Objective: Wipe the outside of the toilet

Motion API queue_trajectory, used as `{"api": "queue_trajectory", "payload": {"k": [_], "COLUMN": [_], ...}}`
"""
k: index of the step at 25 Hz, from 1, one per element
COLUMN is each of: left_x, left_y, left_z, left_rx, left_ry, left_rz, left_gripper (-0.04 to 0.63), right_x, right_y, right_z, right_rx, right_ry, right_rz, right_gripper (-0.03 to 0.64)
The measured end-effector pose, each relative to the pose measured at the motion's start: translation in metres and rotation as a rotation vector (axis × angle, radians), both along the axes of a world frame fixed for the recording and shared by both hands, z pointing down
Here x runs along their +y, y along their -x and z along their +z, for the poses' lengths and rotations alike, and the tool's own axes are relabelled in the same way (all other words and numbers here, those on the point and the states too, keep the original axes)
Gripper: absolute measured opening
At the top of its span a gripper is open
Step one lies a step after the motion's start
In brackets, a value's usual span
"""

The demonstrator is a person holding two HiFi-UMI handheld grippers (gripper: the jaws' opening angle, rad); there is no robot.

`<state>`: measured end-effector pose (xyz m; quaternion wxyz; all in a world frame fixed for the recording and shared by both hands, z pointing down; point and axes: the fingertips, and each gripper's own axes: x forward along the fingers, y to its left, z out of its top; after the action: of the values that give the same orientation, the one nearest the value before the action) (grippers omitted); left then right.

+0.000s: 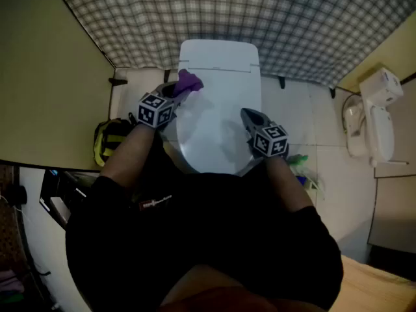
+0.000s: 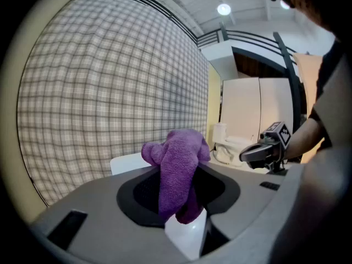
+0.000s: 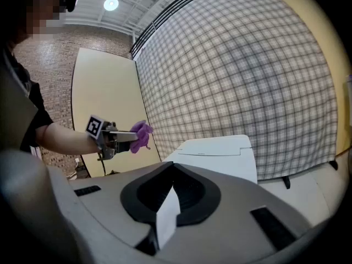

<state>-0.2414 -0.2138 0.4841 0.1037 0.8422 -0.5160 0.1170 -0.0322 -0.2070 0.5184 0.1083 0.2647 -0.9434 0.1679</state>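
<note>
At centre of head view: white toilet (image 1: pixel 218 109), lid down, below checked wall (image 1: pixel 273 12). Left gripper (image 1: pixel 177 93) above lid's upper left, jaws clamped on purple cloth (image 1: pixel 189 82). Right gripper (image 1: pixel 250 117) above lid's right side, jaws together, nothing between.
</note>
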Motion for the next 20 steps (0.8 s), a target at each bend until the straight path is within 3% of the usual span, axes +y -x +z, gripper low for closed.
{"api": "queue_trajectory", "payload": {"k": [7, 15, 18, 20], "left_x": [-0.117, -0.227, -0.260, -0.266], "left_y": [0.037, 0.111, 0.142, 0.155], "left_z": [0.000, 0.049, 0.069, 0.083], "left_rx": [-0.260, -0.372, -0.444, -0.454], "left_ry": [0.063, 0.218, 0.273, 0.346], "left_rz": [0.034, -0.066, -0.062, -0.029], "left_gripper": [0.144, 0.144, 0.144, 0.144], "right_x": [-0.033, -0.089, -0.126, -0.150], "right_y": [-0.012, -0.036, -0.051, -0.057], "right_z": [0.003, -0.015, -0.018, -0.019], "right_rx": [-0.016, 0.002, 0.042, 0.047], "right_ry": [0.023, -0.096, -0.147, -0.163], "right_rz": [0.015, 0.046, 0.067, 0.087], "right_gripper": [0.003, 0.003, 0.003, 0.003]}}
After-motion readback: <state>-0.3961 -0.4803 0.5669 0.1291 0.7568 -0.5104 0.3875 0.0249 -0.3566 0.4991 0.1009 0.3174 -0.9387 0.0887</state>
